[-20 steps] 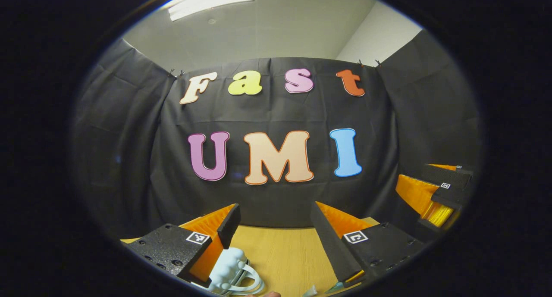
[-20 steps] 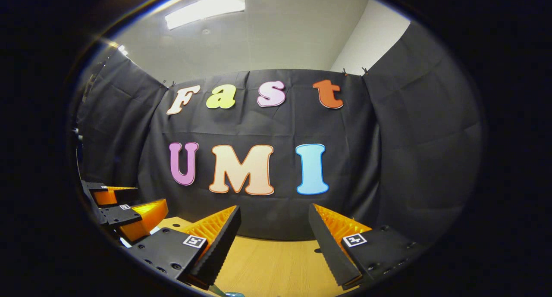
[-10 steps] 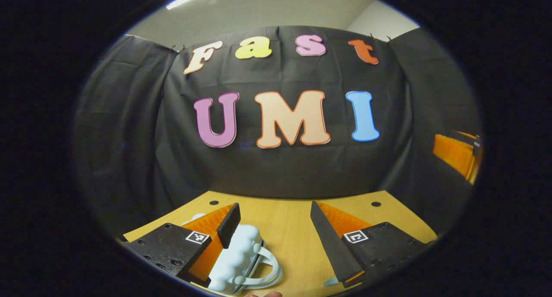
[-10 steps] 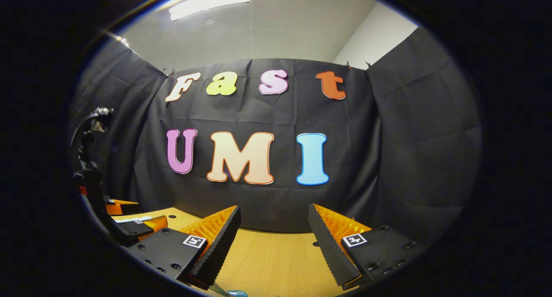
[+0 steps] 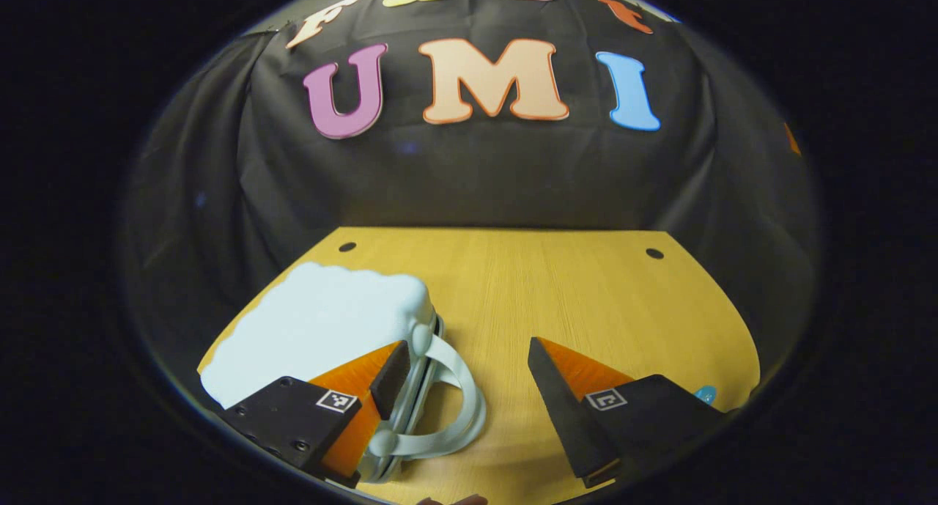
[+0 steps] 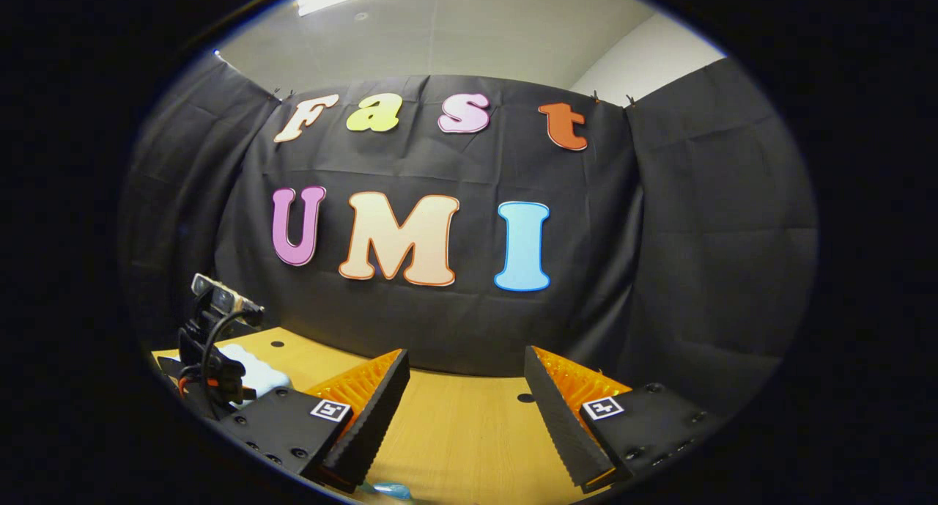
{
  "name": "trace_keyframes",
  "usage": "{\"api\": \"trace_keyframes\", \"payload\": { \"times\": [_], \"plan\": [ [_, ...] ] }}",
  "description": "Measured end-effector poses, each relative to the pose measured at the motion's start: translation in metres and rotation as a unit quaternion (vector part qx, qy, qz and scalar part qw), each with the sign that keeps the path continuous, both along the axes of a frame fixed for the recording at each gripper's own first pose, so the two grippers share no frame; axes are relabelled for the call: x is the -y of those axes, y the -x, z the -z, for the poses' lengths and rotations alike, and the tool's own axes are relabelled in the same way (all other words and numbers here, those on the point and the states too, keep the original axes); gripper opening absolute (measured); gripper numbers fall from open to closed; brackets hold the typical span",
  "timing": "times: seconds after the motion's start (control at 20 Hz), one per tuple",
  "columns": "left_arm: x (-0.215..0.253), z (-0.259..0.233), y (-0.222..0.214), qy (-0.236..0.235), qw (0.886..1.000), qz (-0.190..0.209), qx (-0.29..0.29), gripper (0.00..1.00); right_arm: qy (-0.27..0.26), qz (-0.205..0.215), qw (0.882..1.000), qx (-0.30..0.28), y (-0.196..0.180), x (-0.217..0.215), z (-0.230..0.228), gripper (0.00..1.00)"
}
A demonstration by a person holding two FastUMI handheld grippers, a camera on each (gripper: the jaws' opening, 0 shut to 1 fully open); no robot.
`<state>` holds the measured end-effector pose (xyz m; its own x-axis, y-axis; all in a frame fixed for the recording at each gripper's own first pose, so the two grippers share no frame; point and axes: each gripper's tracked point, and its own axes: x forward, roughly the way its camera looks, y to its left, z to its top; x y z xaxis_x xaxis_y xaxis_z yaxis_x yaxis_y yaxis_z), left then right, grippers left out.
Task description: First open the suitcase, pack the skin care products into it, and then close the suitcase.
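Observation:
A small pale blue suitcase (image 5: 322, 322) lies flat and closed on the wooden table (image 5: 557, 292), its curved handle (image 5: 454, 417) toward the camera. In the left gripper view my left gripper (image 5: 469, 377) stands open above the table, its left finger (image 5: 388, 369) over the suitcase's near edge by the handle. In the right gripper view my right gripper (image 6: 465, 391) is open with nothing between its fingers. Far left there, the left gripper's body (image 6: 212, 344) stands in front of the suitcase (image 6: 253, 369). A bluish item (image 6: 385, 490) peeks at the bottom edge; another blue bit (image 5: 706, 395) lies by the right finger.
The table has small round holes (image 5: 654, 253) near its back corners. Black cloth walls close in the back and both sides of the table.
The left gripper has tilted down and moved toward the suitcase, which now shows nearly whole. The right gripper has tilted down slightly, and the left gripper has shifted in its view.

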<state>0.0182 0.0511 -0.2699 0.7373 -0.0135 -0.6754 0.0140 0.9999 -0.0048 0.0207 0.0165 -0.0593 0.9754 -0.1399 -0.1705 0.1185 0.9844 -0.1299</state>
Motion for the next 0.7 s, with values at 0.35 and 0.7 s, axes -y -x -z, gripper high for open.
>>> {"api": "trace_keyframes", "payload": {
  "times": [0.35,0.7],
  "plan": [
    [0.007,0.064,0.017,0.013,0.993,0.013,-0.115,0.97,0.016,0.013,0.999,-0.038,0.004,0.005,0.020,0.99],
    [0.000,0.088,0.021,0.047,0.986,0.008,-0.162,0.47,0.028,0.021,0.998,-0.049,0.011,0.008,0.028,0.98]
  ]
}}
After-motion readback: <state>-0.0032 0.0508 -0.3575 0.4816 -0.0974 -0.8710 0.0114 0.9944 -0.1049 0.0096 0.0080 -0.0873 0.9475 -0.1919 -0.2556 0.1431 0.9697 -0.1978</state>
